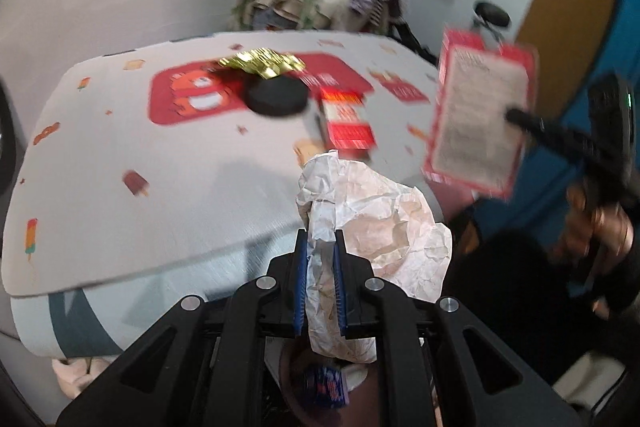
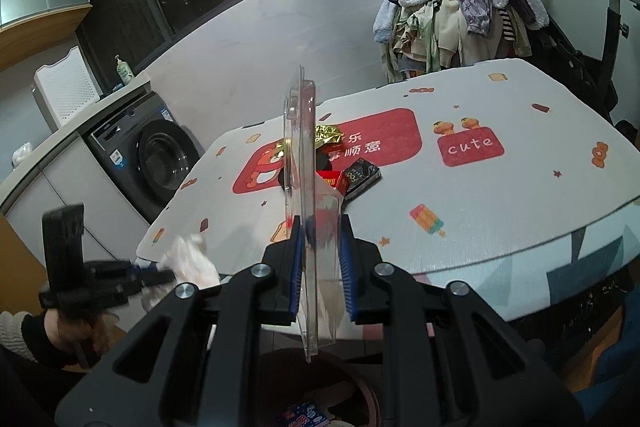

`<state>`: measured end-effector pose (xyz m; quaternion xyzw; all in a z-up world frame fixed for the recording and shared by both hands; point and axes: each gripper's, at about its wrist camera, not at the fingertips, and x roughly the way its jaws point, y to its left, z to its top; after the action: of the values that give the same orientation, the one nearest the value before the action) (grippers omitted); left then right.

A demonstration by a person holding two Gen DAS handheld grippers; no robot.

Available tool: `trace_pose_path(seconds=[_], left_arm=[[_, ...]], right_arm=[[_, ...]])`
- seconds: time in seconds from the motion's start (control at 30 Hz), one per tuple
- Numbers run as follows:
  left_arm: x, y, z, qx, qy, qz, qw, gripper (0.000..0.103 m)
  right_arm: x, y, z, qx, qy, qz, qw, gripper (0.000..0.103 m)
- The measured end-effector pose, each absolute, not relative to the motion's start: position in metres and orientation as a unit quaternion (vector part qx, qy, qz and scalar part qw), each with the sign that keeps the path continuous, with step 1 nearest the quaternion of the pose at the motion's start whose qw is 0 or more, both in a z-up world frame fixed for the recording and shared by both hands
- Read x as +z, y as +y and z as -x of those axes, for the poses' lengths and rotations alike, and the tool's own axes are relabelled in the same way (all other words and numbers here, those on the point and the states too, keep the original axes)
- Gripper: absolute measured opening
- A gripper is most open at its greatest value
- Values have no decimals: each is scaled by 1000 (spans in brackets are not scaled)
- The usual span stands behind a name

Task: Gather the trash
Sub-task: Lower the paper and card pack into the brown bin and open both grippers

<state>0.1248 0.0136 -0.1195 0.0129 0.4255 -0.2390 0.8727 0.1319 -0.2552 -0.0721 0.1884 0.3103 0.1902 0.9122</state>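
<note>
Currently carried: my left gripper [image 1: 321, 251] clamps crumpled paper [image 1: 372, 211], my right gripper [image 2: 320, 239] clamps a clear blister pack [image 2: 302, 155]; outstanding at frame centre, on the table [image 2: 500, 227]: gold wrapper [image 1: 260, 61], black disc [image 1: 276, 97], red box [image 1: 346, 119].

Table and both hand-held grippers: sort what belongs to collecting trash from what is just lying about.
Job:
crumpled paper in left hand-held gripper
blister pack in right hand-held gripper
gold wrapper
red box
black box

Lying about:
clothes pile
washing machine

Table [image 2: 500, 211]: foil wrapper [image 2: 326, 137] at rear, disc [image 1: 276, 97] before it, two small boxes [image 2: 352, 181] alongside; clothes heap [image 2: 456, 15] behind table
</note>
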Motion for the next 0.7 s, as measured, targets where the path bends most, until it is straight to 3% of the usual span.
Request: trace_pose_path(seconds=[0.5,0.53,0.6,0.63,0.7], left_arm=[[-188,-40,-88,-281,491,-121,816,14],[-192,-43,-87,-287,495,-121,811,17],[-195,-47,-86,-297,497,-121,806,44],[-194,-47,-83,-299,487,-121,812,62],[-190,-45,-79,-295,471,-116,823,68]], right_arm=[[-84,-252,-106,197,324,-185,907,20],[-86,-251,-105,198,326,-185,906,20],[-89,-247,-104,201,331,-181,904,20],[-90,-245,-103,202,333,-179,903,20],[-94,-240,-101,206,340,-172,901,20]])
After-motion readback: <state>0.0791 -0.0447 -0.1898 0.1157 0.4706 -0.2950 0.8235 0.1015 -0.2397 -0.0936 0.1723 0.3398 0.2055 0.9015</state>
